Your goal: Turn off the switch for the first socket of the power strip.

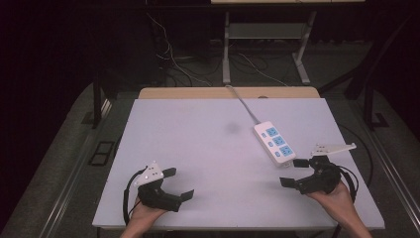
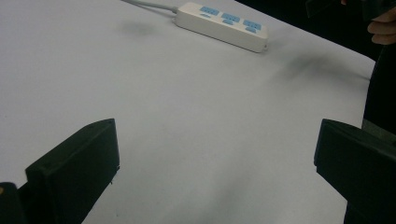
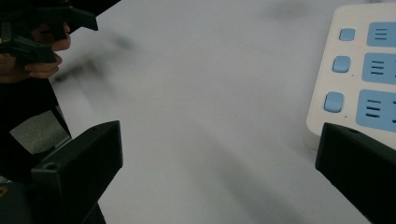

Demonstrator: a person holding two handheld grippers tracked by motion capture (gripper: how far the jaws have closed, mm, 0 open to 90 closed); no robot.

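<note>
Power strip (image 1: 275, 142) lies beside the right hand-held gripper (image 1: 293, 172) (jaws wide, empty).

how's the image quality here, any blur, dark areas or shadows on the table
High view: evenly lit white table top, black surroundings, a faint dark smudge left of the white power strip with blue sockets. Left gripper view: sharp strip, soft grey shadows on the table, near black jaws slightly soft. Right gripper view: the person's other hand and its shadow streaked by blur, the strip's blue buttons reasonably clear.
</note>
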